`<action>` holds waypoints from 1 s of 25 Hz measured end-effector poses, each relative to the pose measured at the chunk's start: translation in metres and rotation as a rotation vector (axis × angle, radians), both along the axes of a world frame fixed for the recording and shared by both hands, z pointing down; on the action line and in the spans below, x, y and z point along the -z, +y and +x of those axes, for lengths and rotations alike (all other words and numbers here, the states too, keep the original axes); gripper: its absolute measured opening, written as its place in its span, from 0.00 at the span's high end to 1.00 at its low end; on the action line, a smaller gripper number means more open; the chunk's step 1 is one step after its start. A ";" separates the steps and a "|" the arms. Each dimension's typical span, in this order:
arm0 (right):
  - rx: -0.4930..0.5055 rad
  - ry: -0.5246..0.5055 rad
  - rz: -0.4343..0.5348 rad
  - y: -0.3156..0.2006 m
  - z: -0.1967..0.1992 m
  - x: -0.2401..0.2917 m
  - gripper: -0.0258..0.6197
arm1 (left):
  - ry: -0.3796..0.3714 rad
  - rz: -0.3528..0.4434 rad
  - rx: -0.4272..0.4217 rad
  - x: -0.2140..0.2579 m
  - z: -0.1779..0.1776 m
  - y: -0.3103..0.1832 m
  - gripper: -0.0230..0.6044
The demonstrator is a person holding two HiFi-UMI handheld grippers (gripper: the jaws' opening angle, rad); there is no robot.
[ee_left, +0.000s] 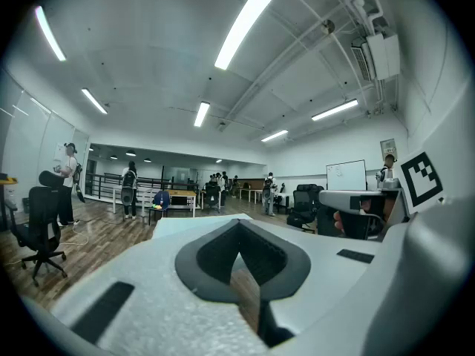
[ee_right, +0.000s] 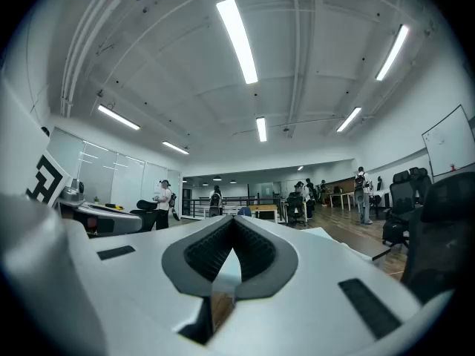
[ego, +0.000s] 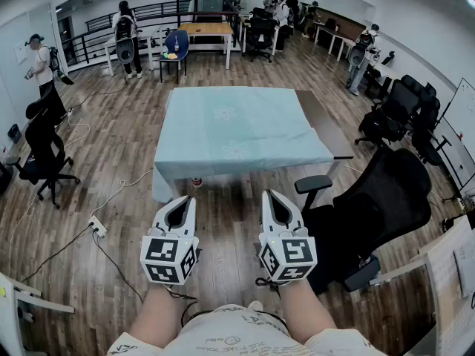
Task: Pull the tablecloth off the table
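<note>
Both sets of jaws are sitting closed together, gripping nothing. The left gripper and right gripper are hovering side by side, pointing at the desk and stopping well short of it. The pale blue tablecloth is lying flat over the desk, its near hem hanging over the front edge. Judgement: no pull is under way yet, and that hanging hem is offering the readiest hold.

Open-plan office, black swivel chairs, desks at the far end, whiteboard, strip lights, wood floor
</note>
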State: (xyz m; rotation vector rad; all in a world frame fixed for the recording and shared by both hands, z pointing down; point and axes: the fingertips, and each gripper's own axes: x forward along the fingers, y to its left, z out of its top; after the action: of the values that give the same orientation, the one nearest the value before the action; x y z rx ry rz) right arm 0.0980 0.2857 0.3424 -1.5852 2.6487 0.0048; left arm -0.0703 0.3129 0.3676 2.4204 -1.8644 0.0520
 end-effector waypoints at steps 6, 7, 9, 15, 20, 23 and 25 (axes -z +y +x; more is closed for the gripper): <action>-0.013 -0.028 -0.009 0.029 -0.020 -0.005 0.94 | 0.000 0.001 -0.021 -0.005 -0.014 0.027 0.95; -0.019 -0.032 -0.014 0.034 -0.022 -0.007 0.94 | 0.000 -0.001 -0.026 -0.007 -0.016 0.032 0.95; -0.028 -0.033 -0.021 0.042 -0.027 -0.013 0.94 | 0.001 -0.007 -0.033 -0.012 -0.020 0.040 0.95; -0.026 -0.023 -0.042 0.050 -0.040 -0.028 0.94 | 0.011 -0.045 -0.026 -0.029 -0.033 0.049 0.95; -0.022 -0.020 -0.037 0.024 -0.050 -0.034 0.94 | 0.015 -0.064 -0.006 -0.040 -0.044 0.027 0.95; -0.013 -0.031 -0.040 -0.003 -0.057 -0.037 0.94 | 0.006 -0.066 0.003 -0.043 -0.051 0.002 0.95; -0.017 -0.041 -0.043 -0.026 -0.056 -0.038 0.94 | -0.008 -0.066 0.006 -0.044 -0.052 -0.019 0.95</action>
State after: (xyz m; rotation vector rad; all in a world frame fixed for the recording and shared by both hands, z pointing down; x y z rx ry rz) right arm 0.0416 0.2598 0.3805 -1.6023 2.6221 -0.0839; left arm -0.1225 0.2940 0.4114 2.3753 -1.8425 0.1211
